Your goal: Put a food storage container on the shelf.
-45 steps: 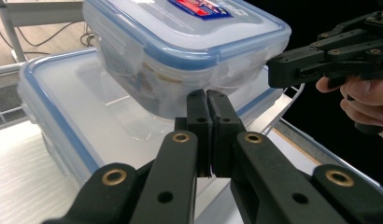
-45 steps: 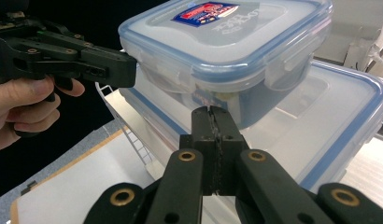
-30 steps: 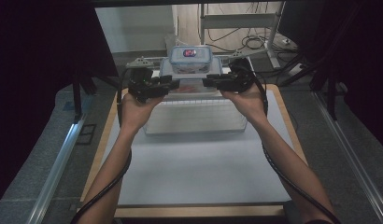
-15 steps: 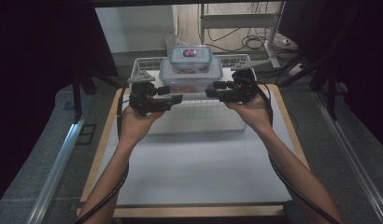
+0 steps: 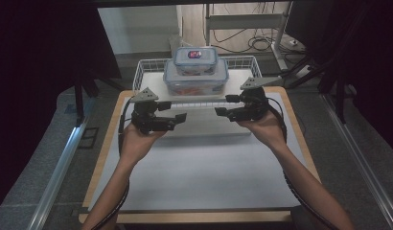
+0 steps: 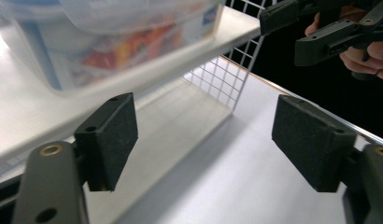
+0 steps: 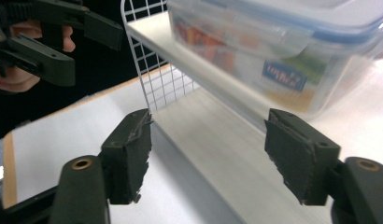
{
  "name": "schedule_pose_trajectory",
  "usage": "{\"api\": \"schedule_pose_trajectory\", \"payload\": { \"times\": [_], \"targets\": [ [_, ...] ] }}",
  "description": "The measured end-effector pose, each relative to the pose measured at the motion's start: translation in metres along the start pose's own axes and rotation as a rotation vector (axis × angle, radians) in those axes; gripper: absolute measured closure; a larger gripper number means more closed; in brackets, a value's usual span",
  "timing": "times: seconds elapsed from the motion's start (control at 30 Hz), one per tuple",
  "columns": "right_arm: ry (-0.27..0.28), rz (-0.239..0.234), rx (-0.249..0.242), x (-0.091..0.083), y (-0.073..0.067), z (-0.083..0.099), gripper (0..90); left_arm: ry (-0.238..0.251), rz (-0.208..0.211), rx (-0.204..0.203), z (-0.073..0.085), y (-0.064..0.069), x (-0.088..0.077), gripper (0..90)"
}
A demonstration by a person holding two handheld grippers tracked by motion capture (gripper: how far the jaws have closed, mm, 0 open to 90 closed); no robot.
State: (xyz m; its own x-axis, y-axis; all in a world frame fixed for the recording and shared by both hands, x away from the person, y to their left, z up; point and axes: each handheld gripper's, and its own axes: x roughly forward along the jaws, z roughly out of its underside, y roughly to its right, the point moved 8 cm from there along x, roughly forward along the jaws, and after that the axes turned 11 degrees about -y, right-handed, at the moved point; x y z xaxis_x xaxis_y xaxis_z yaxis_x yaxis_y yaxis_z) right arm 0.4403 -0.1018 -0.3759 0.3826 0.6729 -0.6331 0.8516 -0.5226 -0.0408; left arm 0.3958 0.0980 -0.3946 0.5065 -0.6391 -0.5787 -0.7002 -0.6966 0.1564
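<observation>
Found the left gripper in front of the board's left half, apart from it, with jaws wide, just opened further and empty. Found the board lying flat across the top of the wire basket at the far side of the table, carrying a big box with a small box stacked on it. Judged the board stiff, smooth and probably slippery, and the load top-heavy, apt to slide on any tilt. Judged the bare short ends best for a hold, both at once, kept level. Found the right gripper in front of the right half, likewise clear, with jaws just opened and empty.
</observation>
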Motion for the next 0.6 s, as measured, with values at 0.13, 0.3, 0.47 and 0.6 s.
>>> {"api": "schedule_pose_trajectory", "payload": {
  "times": [0.13, 0.3, 0.47, 0.6],
  "targets": [
    [-0.013, 0.004, -0.013, 0.001, -0.004, 0.010, 26.8, -0.009, 0.001, 0.006, 0.009, 0.004, 0.003, 17.9],
    [-0.010, 0.003, -0.015, 0.001, -0.008, 0.021, 22.5, -0.016, 0.011, 0.006, 0.021, 0.009, 0.005, 15.2],
    [-0.015, 0.019, -0.025, 0.003, -0.010, 0.035, 17.5, -0.024, 0.015, 0.008, 0.035, 0.016, 0.008, 12.1],
    [-0.019, 0.029, -0.023, 0.004, -0.012, 0.047, 15.0, -0.026, 0.006, 0.013, 0.048, 0.020, 0.011, 10.6]
  ]
}}
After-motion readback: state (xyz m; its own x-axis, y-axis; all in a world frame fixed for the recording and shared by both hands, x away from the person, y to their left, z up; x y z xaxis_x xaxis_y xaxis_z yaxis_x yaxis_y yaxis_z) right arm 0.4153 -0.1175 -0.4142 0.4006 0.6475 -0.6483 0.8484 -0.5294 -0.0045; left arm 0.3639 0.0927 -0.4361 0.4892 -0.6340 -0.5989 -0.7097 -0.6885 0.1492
